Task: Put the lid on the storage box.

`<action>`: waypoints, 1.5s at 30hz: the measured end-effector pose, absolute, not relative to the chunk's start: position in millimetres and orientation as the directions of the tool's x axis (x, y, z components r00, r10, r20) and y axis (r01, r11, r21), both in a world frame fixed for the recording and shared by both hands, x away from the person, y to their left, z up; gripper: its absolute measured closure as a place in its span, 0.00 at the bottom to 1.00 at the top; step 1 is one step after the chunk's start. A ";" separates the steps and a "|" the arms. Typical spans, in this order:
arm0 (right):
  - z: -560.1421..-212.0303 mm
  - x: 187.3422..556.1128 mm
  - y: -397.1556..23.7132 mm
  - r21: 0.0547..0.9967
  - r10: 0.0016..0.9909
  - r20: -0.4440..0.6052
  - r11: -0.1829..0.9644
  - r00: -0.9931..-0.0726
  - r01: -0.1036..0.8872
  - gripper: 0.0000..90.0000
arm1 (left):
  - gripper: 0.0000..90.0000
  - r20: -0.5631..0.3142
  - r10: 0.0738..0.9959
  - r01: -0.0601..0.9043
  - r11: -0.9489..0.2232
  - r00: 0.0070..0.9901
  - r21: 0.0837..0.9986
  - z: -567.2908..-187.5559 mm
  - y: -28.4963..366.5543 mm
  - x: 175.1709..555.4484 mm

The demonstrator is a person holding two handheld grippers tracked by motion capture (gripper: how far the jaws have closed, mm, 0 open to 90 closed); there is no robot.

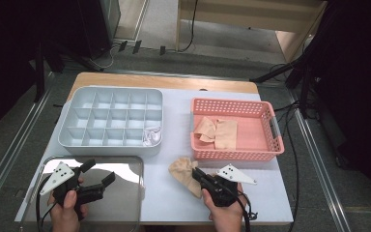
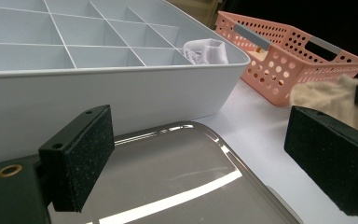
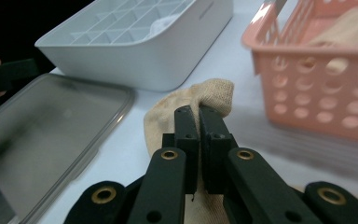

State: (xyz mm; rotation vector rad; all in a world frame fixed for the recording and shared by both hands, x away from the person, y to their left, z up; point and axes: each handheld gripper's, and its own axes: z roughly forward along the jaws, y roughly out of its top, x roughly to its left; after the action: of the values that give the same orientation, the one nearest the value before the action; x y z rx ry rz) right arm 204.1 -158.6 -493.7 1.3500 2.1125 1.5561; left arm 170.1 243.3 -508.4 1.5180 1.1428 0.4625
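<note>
A beige sock is pinched between the closed jaws of the right gripper, on the white table just in front of the pink basket. The left gripper is held wide open and empty over the metal tray, near the grey divided box.

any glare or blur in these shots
High view: strong glare on the clear lid, surroundings dark. Left gripper view: a bright streak across the lid; the left gripper with its open jaws looks sharp. Right gripper view: the pink basket is smeared by motion blur, and the right gripper, shut on the beige sock, is sharp.
</note>
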 end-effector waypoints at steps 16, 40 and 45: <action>-501.1 197.8 -188.5 0.837 0.776 0.353 -0.011 -0.523 0.547 0.67 | 0.10 -0.287 0.841 0.407 0.088 0.459 0.909 -509.1 241.0 170.0; -523.3 196.1 -198.3 0.824 0.929 -0.003 0.212 -0.369 0.526 0.93 | 0.10 -0.280 0.827 0.422 0.057 0.488 0.905 -511.3 219.4 168.0; -503.4 193.6 -238.2 0.864 0.947 0.038 0.129 -0.319 0.487 0.93 | 0.10 -0.286 0.824 0.420 0.065 0.489 0.905 -509.6 215.2 169.1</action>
State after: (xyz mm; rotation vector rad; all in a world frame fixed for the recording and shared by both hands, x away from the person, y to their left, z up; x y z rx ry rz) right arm 193.6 -238.2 -503.4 1.3781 1.8747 1.1127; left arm 169.1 215.2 -509.6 1.5559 1.1138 0.4278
